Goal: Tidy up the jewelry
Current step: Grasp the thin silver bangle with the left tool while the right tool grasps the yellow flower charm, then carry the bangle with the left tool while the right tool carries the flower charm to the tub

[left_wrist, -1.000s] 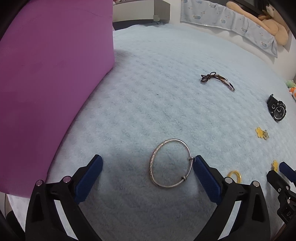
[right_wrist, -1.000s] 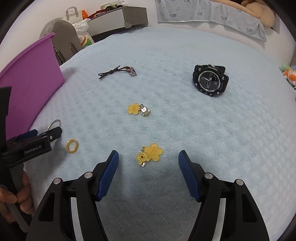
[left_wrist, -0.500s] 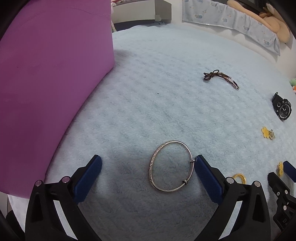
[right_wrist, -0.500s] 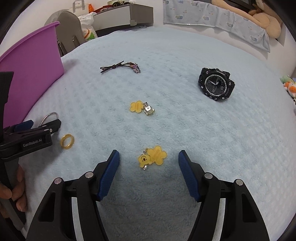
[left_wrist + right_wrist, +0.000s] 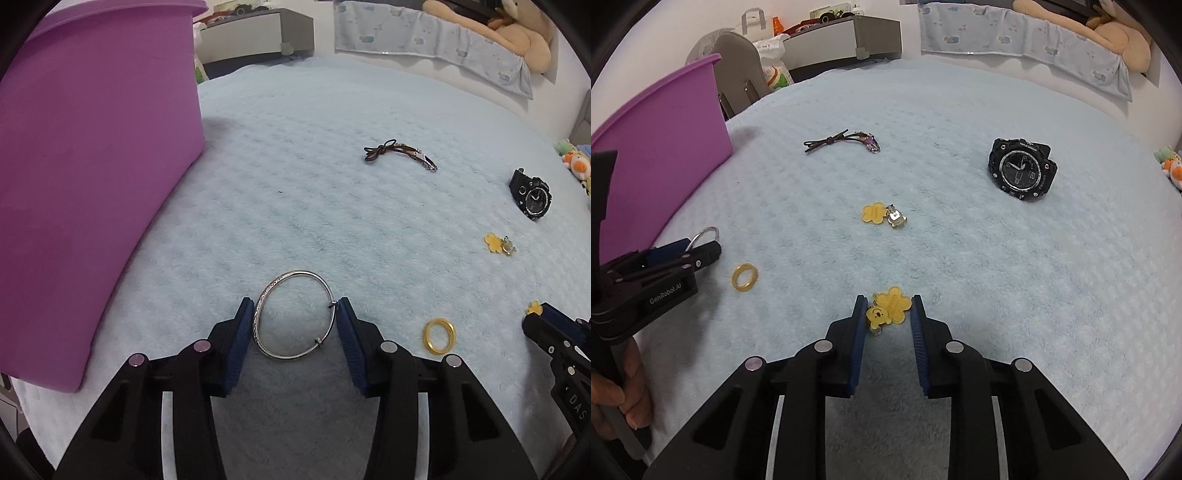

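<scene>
the left gripper (image 5: 295,326) is closing its jaws on the silver bangle (image 5: 293,319), which lies flat on the pale blue blanket (image 5: 332,206); both blue pads already meet the hoop's outer edge, one on each side. the right gripper (image 5: 888,314) is closing too, narrower, with the yellow bear charm (image 5: 888,308) between its pads and both pads at the charm's edges.

the bangle looks like thin stiff metal, light and smooth, so it will likely slip or pop out if squeezed only across its width; the better hold is probably across the band at one spot, or a firm pinch near the small sliding knots on its right side. the charm looks like thin flat plastic with a small metal clip, very light, prone to tilt or sink into the soft pile; gripping its flat flower lobes edge to edge seems safest.

near the bangle lies a gold ring (image 5: 439,335). further out are a second yellow charm (image 5: 882,214), a brown cord bracelet (image 5: 400,153) and a black watch (image 5: 1021,168). the purple bin (image 5: 92,166) stands at the left, just beside the bangle.
</scene>
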### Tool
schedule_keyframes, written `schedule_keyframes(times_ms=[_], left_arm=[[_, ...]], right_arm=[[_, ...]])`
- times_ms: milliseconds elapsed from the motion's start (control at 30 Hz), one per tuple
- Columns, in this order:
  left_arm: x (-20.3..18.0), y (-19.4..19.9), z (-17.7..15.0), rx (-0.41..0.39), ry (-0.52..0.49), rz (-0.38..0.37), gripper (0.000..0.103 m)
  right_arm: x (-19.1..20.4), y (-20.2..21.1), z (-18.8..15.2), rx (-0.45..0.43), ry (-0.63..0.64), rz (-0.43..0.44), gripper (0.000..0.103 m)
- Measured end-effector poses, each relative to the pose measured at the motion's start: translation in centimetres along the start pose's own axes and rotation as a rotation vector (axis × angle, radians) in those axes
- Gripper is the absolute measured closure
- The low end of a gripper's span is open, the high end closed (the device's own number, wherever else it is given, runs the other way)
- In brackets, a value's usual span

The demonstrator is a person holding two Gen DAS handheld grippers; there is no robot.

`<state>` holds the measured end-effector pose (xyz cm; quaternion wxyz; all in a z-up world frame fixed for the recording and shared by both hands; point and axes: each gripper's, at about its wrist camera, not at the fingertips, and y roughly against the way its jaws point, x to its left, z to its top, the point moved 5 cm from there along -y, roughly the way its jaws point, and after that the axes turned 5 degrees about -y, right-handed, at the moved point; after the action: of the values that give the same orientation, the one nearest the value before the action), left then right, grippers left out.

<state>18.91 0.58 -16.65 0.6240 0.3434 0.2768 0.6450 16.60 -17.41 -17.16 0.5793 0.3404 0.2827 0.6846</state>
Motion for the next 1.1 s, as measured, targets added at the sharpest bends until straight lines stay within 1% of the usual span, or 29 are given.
schedule_keyframes(times_ms=[133,233,400,567,733,867,967,1100], left_arm=[[0.4,0.6,-0.2,0.004,0.033,-0.031,0.059],[0.4,1.3,-0.5,0.009,0.031,-0.044,0.059],[0.3,2.7,-1.0,0.017,0.041,-0.086,0.059],[0.2,5.3,-0.6,-0.013,0.040,-0.119,0.059],[0.3,8.8,0.5,-0.057,0.035,-0.154,0.059],[0.8,12.2,1.9,-0.097,0.032,-0.174,0.059],[1.5,14.9,3.1,-0.131,0.031,-0.192,0.059],[3.2,17.8,4.7,-0.177,0.038,-0.195,0.059]], right_arm=[[-0.3,0.6,-0.3,-0.003,-0.038,0.034,0.080],[-0.6,1.2,-0.9,-0.002,-0.061,0.047,0.080],[-0.7,2.8,-1.4,-0.003,-0.083,0.054,0.080],[-0.4,5.3,-1.3,-0.028,-0.082,0.059,0.080],[0.7,8.6,-0.3,-0.075,-0.081,0.081,0.080],[2.1,11.2,1.5,-0.118,-0.075,0.107,0.080],[3.9,13.1,3.0,-0.151,-0.056,0.139,0.080],[6.5,14.9,4.8,-0.189,-0.031,0.191,0.080]])
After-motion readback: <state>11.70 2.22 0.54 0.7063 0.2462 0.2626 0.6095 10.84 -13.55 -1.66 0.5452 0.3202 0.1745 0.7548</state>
